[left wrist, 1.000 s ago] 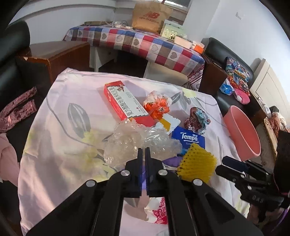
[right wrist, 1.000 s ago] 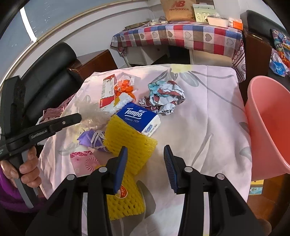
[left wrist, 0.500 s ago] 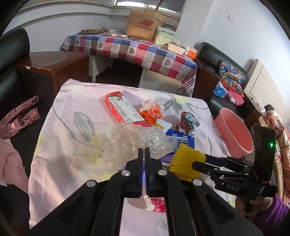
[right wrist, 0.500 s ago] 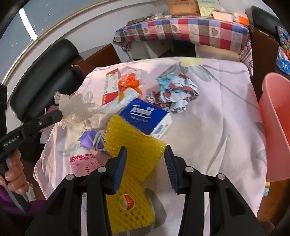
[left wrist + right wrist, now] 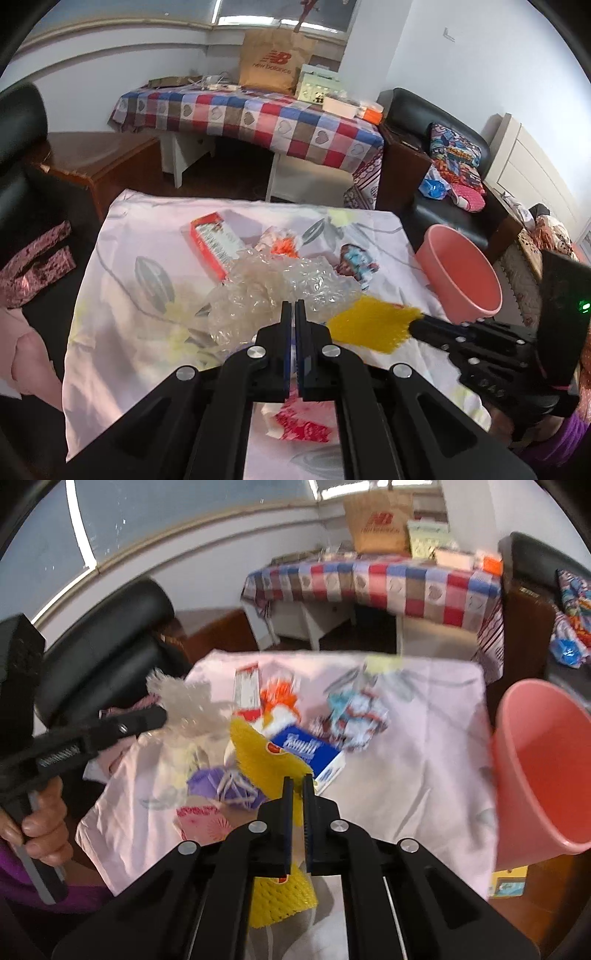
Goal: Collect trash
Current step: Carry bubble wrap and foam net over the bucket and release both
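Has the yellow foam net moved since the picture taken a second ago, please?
Yes. The yellow foam net, which lay flat on the tablecloth, is now pinched in the right gripper and lifted off it, hanging in front of the blue tissue pack.

A lived-in home sitting room: black leather sofa (image 5: pixel 436 122) heaped with patterned cushions (image 5: pixel 456 153), checked heart-print tablecloth (image 5: pixel 258 118) carrying a New Balance paper bag (image 5: pixel 275 59), floral sheet (image 5: pixel 122 258) over a low table, pink plastic basin (image 5: pixel 461 273) beside its right edge.

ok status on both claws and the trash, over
Left claw shut on bubble wrap. Right claw shut on yellow foam net. Pink bin open, nothing blocking.
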